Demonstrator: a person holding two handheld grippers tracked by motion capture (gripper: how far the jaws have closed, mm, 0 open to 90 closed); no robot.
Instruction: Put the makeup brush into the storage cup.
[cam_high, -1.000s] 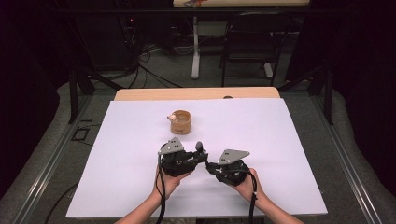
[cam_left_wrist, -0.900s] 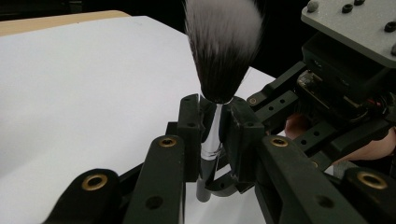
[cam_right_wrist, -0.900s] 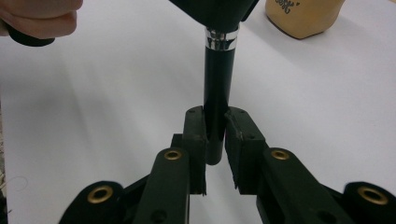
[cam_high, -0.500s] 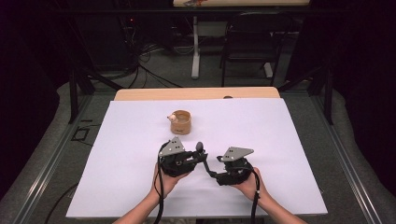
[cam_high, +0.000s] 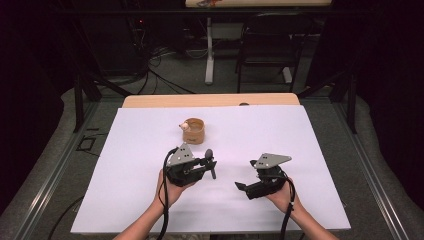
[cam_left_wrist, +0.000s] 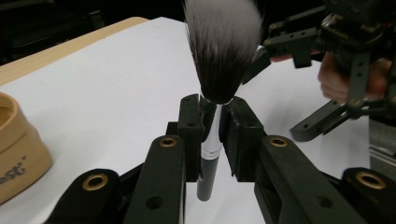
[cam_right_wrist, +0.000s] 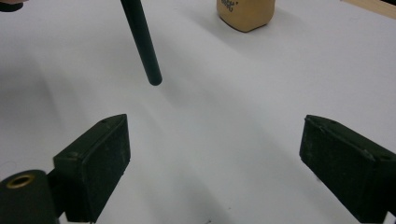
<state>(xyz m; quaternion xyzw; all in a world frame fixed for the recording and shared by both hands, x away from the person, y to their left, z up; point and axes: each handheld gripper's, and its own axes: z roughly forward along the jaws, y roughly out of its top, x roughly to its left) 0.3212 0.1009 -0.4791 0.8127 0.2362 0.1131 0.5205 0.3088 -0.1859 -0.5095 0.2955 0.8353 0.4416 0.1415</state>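
Left gripper (cam_left_wrist: 211, 119) clamped on a black-handled makeup brush (cam_left_wrist: 219, 56) with a silver ferrule and a dark, white-tipped bristle head — pads press the ferrule just below the bristles, with the head sticking out past the jaw tips and the handle end running back between the jaws. In the high view this gripper (cam_high: 207, 165) sits above the white worktop (cam_high: 310, 135) near its middle. Right gripper (cam_right_wrist: 212, 154) has just been opening — jaws wide, nothing between them; the brush handle hangs free just ahead of it. Round tan wooden container (cam_high: 193, 131) stands on the worktop beyond the left gripper, apart from it.
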